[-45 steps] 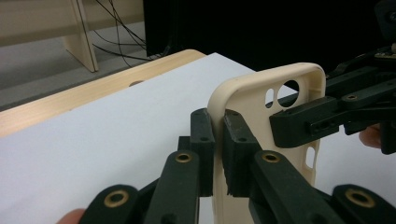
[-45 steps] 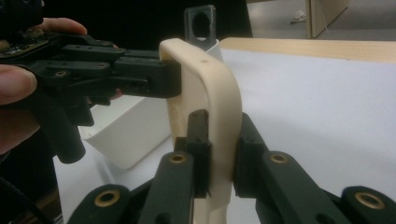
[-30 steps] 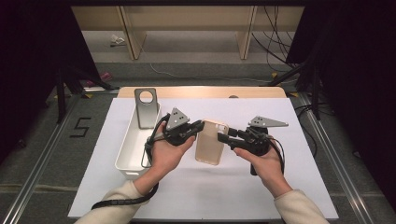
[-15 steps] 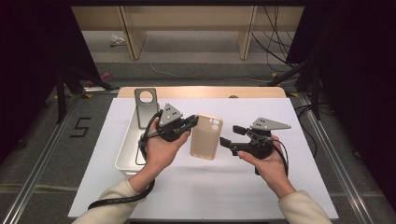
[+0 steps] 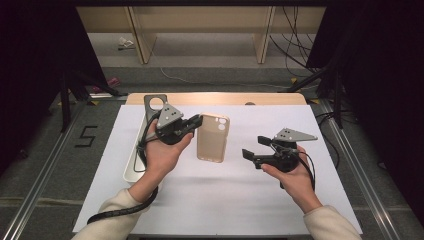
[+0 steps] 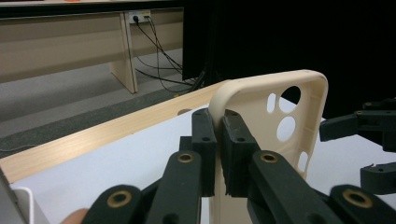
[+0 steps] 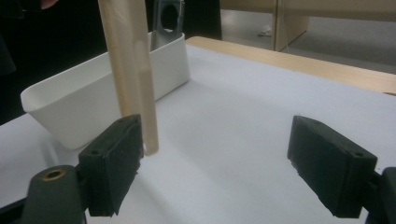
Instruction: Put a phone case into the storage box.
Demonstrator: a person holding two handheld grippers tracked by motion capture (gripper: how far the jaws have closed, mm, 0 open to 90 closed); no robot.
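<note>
- Left gripper (image 5: pixel 199 121) clamps the top corner of the beige phone case (image 5: pixel 213 137), which hangs above the white table (image 5: pixel 280 210) near centre.
- Right gripper (image 5: pixel 254 146), at four o'clock of the case, has just been opening; its jaws stand wide, nothing between them.
- White tray (image 5: pixel 131 169) sits at eight o'clock of the case.
</note>
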